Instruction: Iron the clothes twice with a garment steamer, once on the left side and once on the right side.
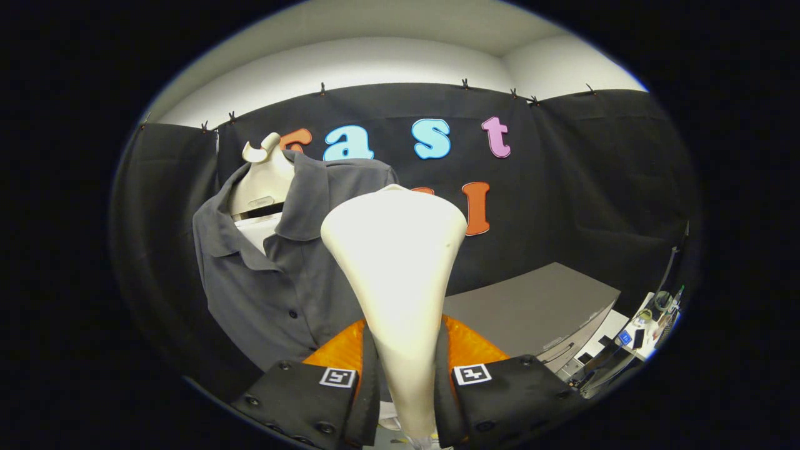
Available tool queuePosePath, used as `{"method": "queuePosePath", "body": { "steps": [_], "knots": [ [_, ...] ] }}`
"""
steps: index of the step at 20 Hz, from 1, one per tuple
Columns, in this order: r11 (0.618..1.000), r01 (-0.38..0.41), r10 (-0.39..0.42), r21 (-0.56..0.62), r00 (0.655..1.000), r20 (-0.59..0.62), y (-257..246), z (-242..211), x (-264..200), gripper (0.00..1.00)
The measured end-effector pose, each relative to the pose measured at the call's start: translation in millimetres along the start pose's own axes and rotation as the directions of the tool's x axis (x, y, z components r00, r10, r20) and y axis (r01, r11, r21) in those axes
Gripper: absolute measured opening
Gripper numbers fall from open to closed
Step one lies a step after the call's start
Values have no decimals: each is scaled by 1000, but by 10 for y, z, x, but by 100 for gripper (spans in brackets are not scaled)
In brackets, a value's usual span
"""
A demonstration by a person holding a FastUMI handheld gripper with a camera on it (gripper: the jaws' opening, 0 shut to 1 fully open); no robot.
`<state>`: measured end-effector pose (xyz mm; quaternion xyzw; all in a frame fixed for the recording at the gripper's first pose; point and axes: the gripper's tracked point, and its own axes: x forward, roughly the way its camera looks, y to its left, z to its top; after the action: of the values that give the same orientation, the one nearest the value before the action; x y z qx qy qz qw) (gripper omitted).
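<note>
The gripper (405, 381) is clamped on the neck of the steamer (397, 262), whose wide head rises just ahead of the fingers, close to the grey shirt (275, 275) hanging on a mannequin (265, 178). The steamer looks rigid, smooth and probably top-heavy, so a firm hold low on the neck suits it; the shirt is soft and will likely give under pressure.

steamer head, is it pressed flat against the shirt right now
No, the steamer, held in the gripper, stands upright with its head beside the grey shirt, not laid against it.
</note>
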<state>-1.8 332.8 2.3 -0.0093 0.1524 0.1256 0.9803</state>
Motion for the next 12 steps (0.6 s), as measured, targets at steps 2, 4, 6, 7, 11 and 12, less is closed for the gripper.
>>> {"method": "queuePosePath", "body": {
  "steps": [2,4,6,7,11,12],
  "knots": [
    [1000,-17,17,-7,1000,-9,210,-46,108,43],
    [999,-34,33,-15,999,-25,396,-92,242,43],
    [999,-39,38,-26,999,-37,486,-119,393,43],
    [999,-41,40,-32,998,-39,558,-135,487,43],
    [998,-35,32,-48,998,-62,614,-225,769,43],
    [998,-34,31,-47,997,-69,614,-244,832,43]
  ]
}}
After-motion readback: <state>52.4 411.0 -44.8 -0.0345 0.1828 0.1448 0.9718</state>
